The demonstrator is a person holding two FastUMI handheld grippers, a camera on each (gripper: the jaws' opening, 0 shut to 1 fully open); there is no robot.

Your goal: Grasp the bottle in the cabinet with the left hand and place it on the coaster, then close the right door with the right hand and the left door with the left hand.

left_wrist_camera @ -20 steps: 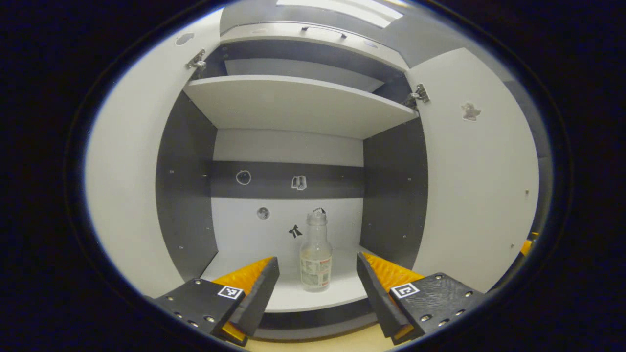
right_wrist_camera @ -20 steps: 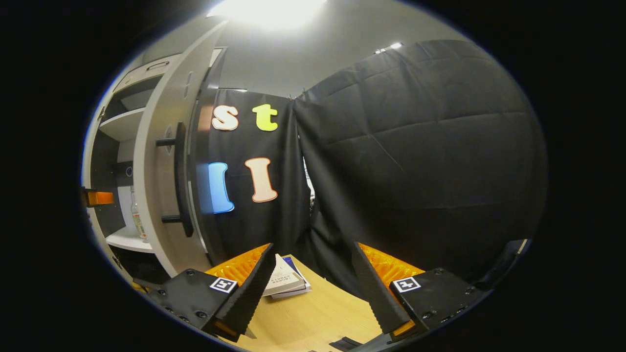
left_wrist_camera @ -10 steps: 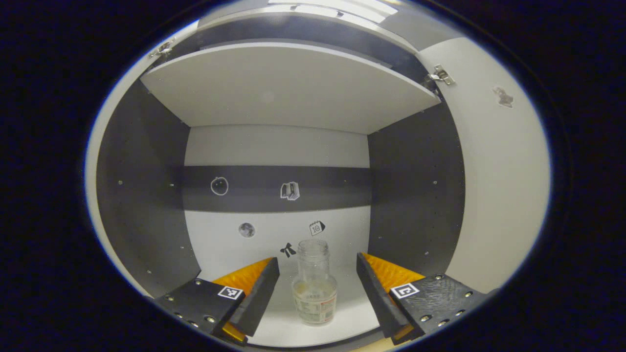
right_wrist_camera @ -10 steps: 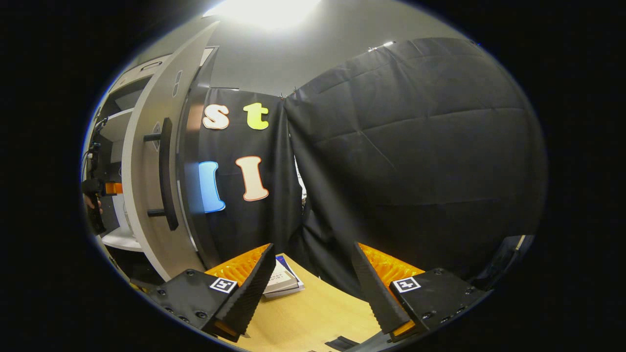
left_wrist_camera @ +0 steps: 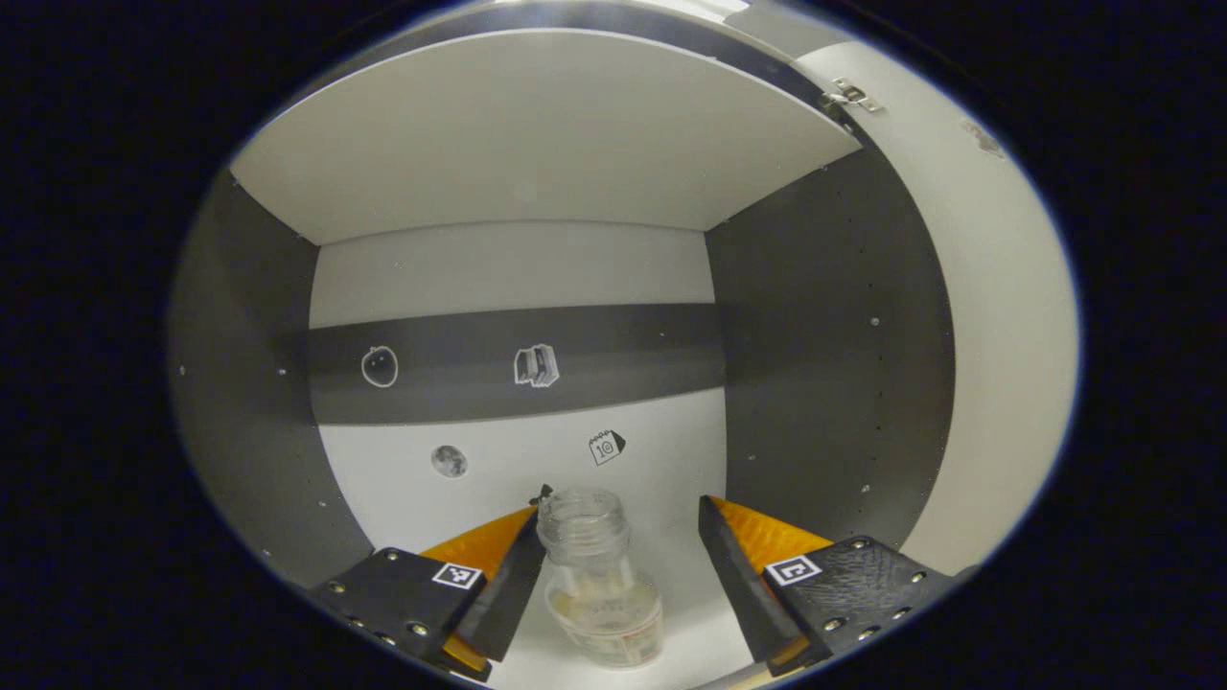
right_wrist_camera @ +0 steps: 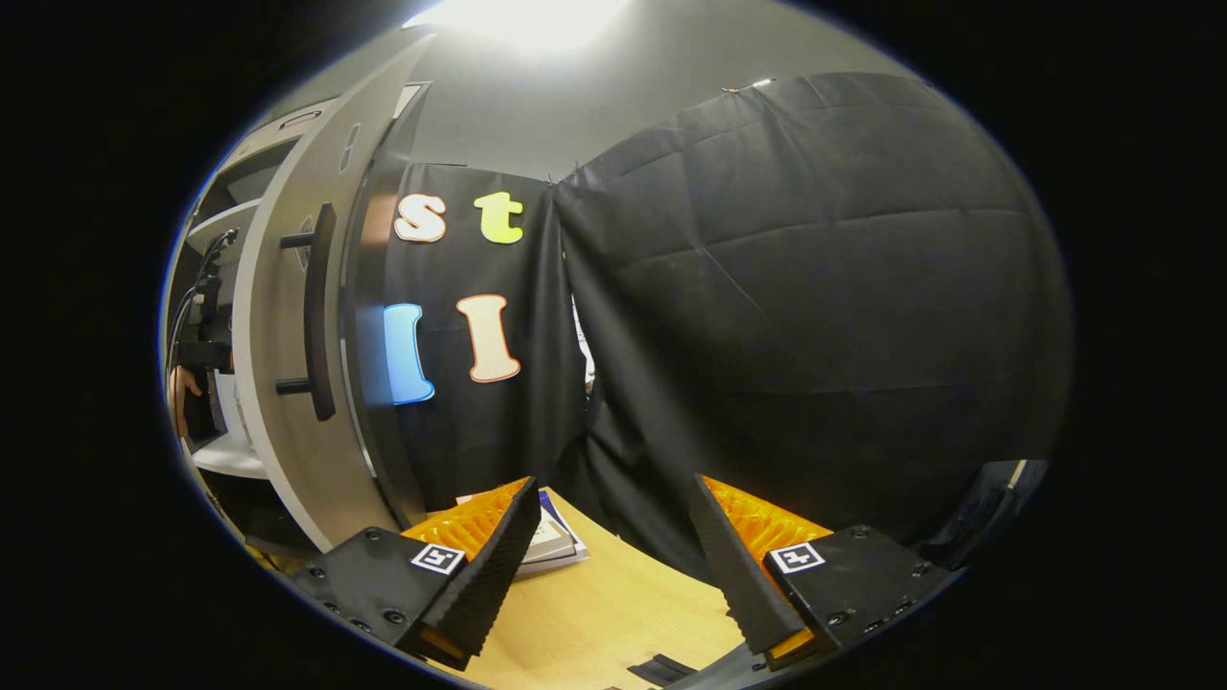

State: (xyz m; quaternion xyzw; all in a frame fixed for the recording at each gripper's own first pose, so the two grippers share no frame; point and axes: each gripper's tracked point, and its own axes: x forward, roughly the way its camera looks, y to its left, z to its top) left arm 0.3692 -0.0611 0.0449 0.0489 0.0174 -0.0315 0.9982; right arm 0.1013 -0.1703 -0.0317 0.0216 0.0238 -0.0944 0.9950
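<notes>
One clear bottle [left_wrist_camera: 602,575], uncapped, upright on the cabinet's lower shelf [left_wrist_camera: 690,585] near its front edge, between the spread fingers of the left gripper [left_wrist_camera: 613,575]

Looks light, rigid and smooth, likely slippery and tippy with only a little residue inside; best pinched across the wide labelled body, not the narrow threaded neck, which sits nearer the left finger. Not yet gripped. Right gripper [right_wrist_camera: 613,565] also spread, holding nothing, over the table [right_wrist_camera: 613,623] beside the open right door [right_wrist_camera: 288,383]
</notes>
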